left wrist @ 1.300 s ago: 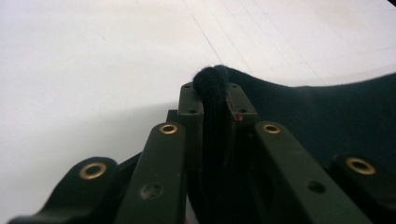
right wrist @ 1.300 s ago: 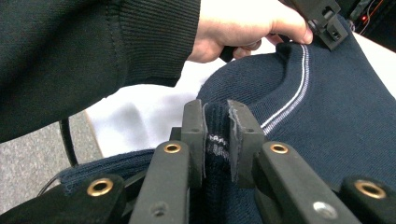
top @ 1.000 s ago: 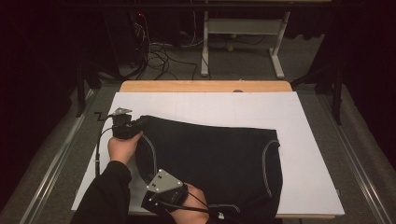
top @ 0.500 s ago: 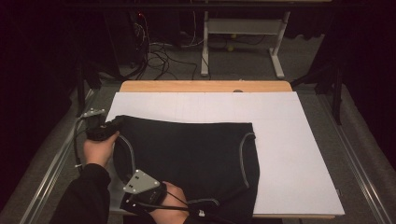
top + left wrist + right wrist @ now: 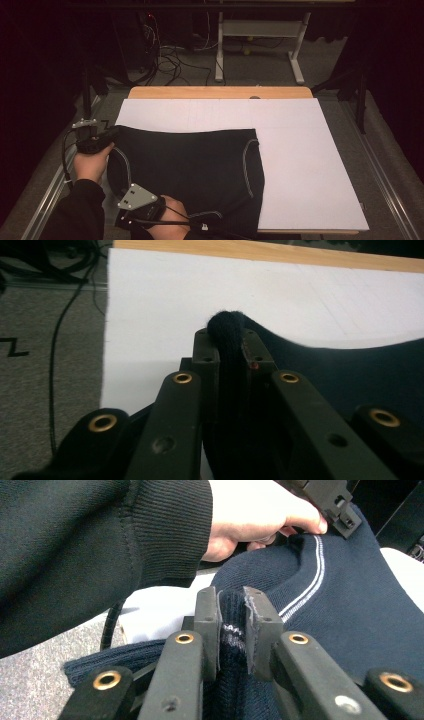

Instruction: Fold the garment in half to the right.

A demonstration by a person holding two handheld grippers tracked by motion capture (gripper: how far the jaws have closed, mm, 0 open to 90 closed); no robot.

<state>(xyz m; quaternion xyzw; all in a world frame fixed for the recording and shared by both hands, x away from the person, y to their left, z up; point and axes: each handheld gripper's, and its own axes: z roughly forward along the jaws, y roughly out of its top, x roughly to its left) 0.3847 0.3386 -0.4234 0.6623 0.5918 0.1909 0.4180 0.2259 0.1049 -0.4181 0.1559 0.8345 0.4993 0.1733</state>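
Left hand-held gripper (image 5: 107, 135) is clenched on a bunched fold of the dark navy knit garment (image 5: 200, 165) at its far left corner; in the left gripper view the cloth bulges up between the two black jaws. Right hand-held gripper (image 5: 150, 220) grasps the same garment at its near left edge, and in the right gripper view the ribbed knit is pinched tight between the pads (image 5: 257, 630). That garment lies spread flat on the white board (image 5: 300, 150) covering the bench (image 5: 220, 92), toward the board's left half, with a pale striped trim (image 5: 246, 165) curving along its right side. A dark sleeve (image 5: 75, 215) covers the person's left forearm.
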